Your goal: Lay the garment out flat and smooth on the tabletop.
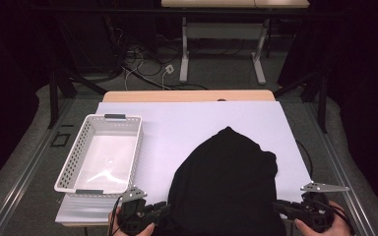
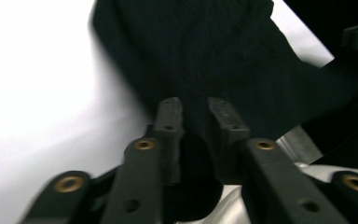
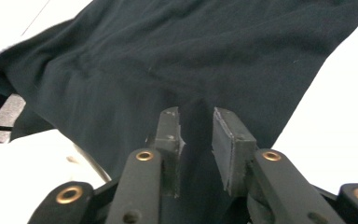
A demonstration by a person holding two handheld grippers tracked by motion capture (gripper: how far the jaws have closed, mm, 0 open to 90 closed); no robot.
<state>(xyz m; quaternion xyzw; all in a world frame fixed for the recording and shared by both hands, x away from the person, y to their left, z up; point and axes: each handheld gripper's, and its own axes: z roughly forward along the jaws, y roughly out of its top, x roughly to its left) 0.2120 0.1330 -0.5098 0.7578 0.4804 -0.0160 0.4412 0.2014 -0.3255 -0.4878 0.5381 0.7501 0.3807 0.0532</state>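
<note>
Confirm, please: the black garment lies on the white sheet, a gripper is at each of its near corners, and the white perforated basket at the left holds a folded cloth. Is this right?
Not quite. The white perforated basket holds nothing; the high view shows its bare bottom. The rest stands: the black garment lies on the white sheet, with the left gripper and the right gripper at its near corners.

The left gripper sits at the near-left edge of the black fabric garment, the right gripper at its near-right edge — each gripper's jaws slightly parted, a fold of cloth between them, pads not clearly pressing.
</note>
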